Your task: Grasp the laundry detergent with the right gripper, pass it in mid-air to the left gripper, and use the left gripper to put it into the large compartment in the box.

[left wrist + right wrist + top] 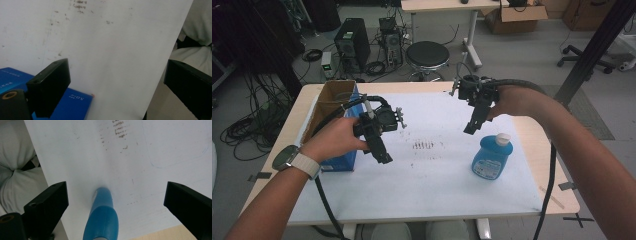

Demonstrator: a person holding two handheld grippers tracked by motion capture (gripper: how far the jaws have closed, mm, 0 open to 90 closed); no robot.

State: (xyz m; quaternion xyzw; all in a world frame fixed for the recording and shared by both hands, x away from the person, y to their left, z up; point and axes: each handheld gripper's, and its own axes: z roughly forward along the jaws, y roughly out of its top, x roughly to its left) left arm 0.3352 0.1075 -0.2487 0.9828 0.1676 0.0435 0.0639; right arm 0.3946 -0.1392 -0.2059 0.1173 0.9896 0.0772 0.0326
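1. One blue bottle (492, 159) with a white cap is seen standing upright on the white sheet (432, 175) that covers the table (557, 200), toward the sheet's right side. In the right gripper view the same bottle (101, 220) is seen from above, between the two black jaws but touched by neither.
2. One open cardboard box (332, 107) with blue sides is placed at the table's left edge; its contents cannot be made out. A blue corner of it (72, 105) is seen in the left gripper view, lying on the sheet.
3. Two grippers are counted, one in each hand. The right gripper (473, 126) is held above the sheet, just beyond and to the left of the bottle, pointing down; its jaws are spread wide and nothing is held.
4. The left gripper (382, 154) is held by the left hand (337, 137) just beside the box, tilted downward over the sheet; its jaws are likewise set wide apart and nothing is gripped.
5. A patch of dark smudges (424, 146) is seen on the sheet between the two grippers.
6. One watch (287, 157) with a pale strap is worn on the left wrist.
7. Beyond the table, one round black stool (427, 55) and one dark computer tower (352, 42) are seen on the floor among cables.
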